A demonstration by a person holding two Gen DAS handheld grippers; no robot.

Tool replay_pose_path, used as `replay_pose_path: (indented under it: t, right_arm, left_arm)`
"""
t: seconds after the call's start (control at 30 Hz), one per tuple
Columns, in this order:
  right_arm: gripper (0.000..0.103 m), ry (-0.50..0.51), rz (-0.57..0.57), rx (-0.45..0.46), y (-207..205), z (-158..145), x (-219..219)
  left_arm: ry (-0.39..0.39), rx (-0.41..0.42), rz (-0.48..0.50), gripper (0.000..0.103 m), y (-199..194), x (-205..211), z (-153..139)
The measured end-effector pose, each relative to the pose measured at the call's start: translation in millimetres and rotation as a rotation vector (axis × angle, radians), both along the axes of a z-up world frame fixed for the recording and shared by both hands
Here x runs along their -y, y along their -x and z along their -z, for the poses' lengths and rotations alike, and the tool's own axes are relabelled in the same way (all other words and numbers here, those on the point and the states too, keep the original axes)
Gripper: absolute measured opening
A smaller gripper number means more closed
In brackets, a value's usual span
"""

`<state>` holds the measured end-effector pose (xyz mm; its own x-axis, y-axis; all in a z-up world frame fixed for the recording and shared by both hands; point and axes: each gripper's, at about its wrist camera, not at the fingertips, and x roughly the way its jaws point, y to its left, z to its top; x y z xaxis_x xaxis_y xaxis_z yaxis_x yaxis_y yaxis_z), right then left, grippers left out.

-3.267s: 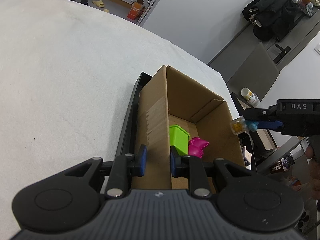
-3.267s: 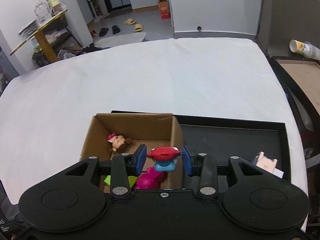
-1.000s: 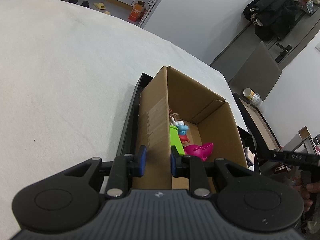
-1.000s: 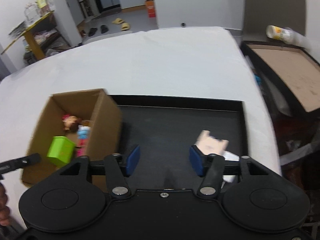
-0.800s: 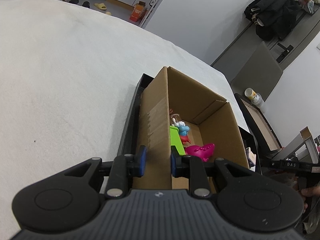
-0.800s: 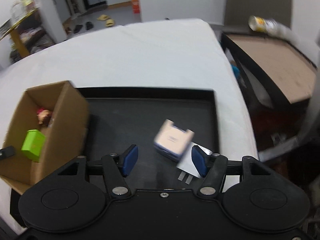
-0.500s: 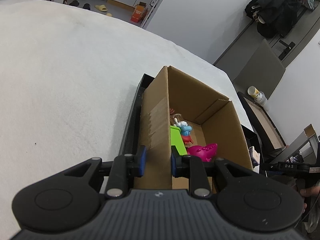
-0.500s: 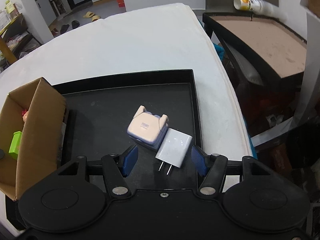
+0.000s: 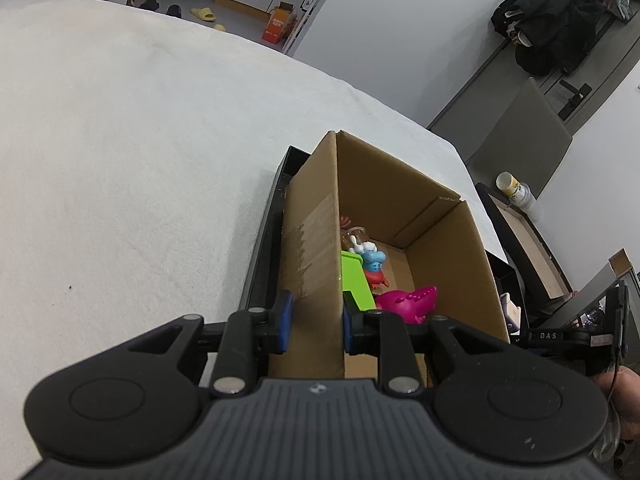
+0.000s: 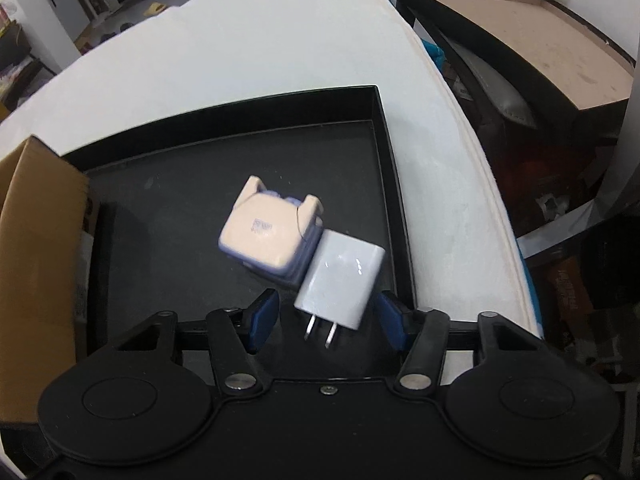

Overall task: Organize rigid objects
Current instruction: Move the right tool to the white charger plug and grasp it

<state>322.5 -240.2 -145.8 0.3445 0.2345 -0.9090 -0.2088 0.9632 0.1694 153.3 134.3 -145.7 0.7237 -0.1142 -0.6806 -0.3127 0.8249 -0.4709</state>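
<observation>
The right claw point(image 10: 326, 318) hangs over a black tray point(image 10: 394, 184), its blue pads closing around a white charger point(image 10: 340, 282) that lies between them, prongs pointing back toward the camera; the pads stand just beside the plug's glossy, square-cornered body and do not yet press on it. Touching the charger's far side lies a cream-and-lilac plastic block point(image 10: 266, 236) with two stubby ears, slightly blurred, on the tray's matte, dusty floor. At the tray's left edge stands a cardboard box point(image 10: 38, 240). The left claw point(image 9: 314, 318) is clamped on the near wall of that corrugated box point(image 9: 440, 240), one pad outside and one inside. Within the box sit a lime-green cube point(image 9: 356, 280) against the held wall, a magenta knobbly toy point(image 9: 408, 300) beside it, and farther in a small blue-and-red figure point(image 9: 374, 266) and a clear-topped figurine point(image 9: 356, 240) whose details cannot be made out. Tray and box rest on a table point(image 9: 140, 160) draped in white, nubbly cloth. Beyond its far edge, a pale canister point(image 9: 514, 190) lies on a brown-topped side table point(image 10: 540, 40).
</observation>
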Motion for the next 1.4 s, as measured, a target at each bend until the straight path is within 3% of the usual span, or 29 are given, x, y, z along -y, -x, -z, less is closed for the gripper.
replay_pose_path:
  t: [0.13, 0.2, 0.67, 1.07, 1.4]
  right_arm:
    - [0.041, 0.02, 0.031, -0.02, -2, 1, 2]
    - [0.039, 0.027, 0.031, -0.036, 2, 0, 2]
    - [0.039, 0.074, -0.097, -0.12, 37, -1, -12]
    - [0.042, 0.073, 0.033, -0.148, 12, 5, 7]
    - [0.037, 0.077, 0.013, -0.14, 12, 1, -10]
  left_arm:
    - [0.01, -0.001, 0.001, 0.023, 0, -2, 2]
    - [0.013, -0.001, 0.001, 0.023, 0, -3, 2]
    - [0.008, -0.001, 0.005, 0.023, 1, -1, 2]
    - [0.008, -0.001, 0.007, 0.023, 1, -1, 2]
    - [0.012, -0.001, 0.007, 0.023, -1, -2, 3]
